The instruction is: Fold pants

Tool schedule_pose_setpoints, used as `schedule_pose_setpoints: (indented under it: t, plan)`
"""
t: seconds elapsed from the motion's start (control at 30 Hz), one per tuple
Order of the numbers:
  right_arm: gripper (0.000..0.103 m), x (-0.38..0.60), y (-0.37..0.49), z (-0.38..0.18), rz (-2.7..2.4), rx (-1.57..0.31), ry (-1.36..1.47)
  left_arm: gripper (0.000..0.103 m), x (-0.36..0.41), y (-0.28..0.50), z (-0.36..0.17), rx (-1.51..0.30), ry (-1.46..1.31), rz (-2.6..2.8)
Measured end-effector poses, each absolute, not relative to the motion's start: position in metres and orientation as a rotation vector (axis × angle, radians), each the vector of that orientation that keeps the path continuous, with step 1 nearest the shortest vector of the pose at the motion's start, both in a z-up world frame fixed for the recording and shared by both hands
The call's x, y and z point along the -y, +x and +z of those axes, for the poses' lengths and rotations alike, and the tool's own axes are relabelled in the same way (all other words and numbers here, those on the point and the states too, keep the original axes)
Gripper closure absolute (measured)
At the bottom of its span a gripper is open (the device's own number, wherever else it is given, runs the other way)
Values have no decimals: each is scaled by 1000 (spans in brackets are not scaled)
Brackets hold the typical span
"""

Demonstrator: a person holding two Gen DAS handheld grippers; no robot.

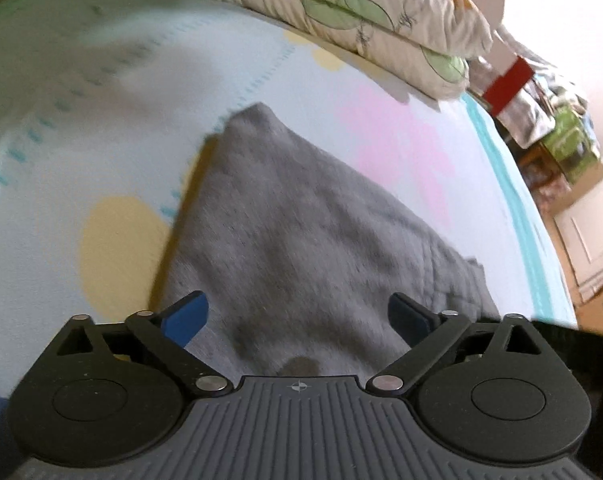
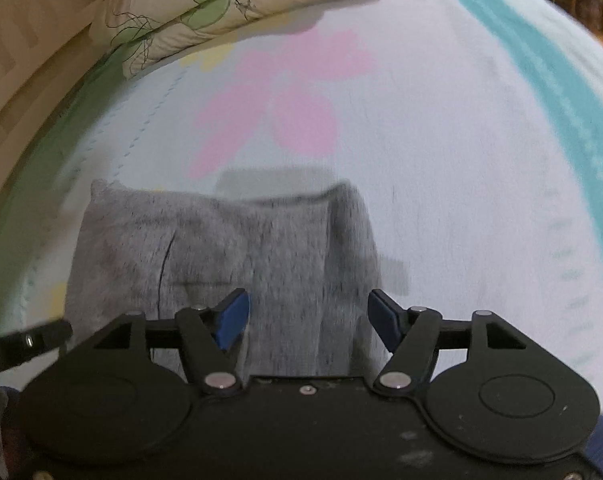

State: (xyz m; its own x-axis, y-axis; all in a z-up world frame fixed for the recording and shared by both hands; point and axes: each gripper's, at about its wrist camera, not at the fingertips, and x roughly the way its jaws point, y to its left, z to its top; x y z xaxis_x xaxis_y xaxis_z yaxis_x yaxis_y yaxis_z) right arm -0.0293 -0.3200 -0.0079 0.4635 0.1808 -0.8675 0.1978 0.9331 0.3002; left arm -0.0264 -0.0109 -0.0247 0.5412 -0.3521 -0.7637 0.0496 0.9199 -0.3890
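i see the grey pants [image 1: 301,216] lying folded on the pale bedsheet [image 1: 101,128], near the pillows [image 1: 365,12]. my left gripper [image 1: 297,320] and right gripper [image 2: 307,320] both hang above them, jaws apart, gripping nothing.

The left claw [image 1: 297,322] has a ribbed grey body, black linkage arms, silver rivets and blue pads. The right claw [image 2: 308,320] has a smooth black body.

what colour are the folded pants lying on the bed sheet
Heathered grey knit pants, clearest in the right wrist view.
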Motion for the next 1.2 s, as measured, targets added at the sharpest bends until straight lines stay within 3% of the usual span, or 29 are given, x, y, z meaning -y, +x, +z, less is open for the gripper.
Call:
schedule_pose_setpoints:
  t: [0.5, 0.67, 1.0, 1.2]
  plan:
    - [13, 334, -19, -36, 7, -1185, 466, 1, 1, 24, -51, -1135, -313, -333]
    - [0, 339, -11, -49, 76, -1189, 513, 1, -9, 35, -55, -1151, -338, -411]
    - [0, 347, -10, -52, 121, -1178, 527, 1, -25, 33, -37, -1061, -348, -377]
    - [0, 343, -9, -53, 121, -1179, 513, 1, -24, 50, -58, -1150, -345, -369]
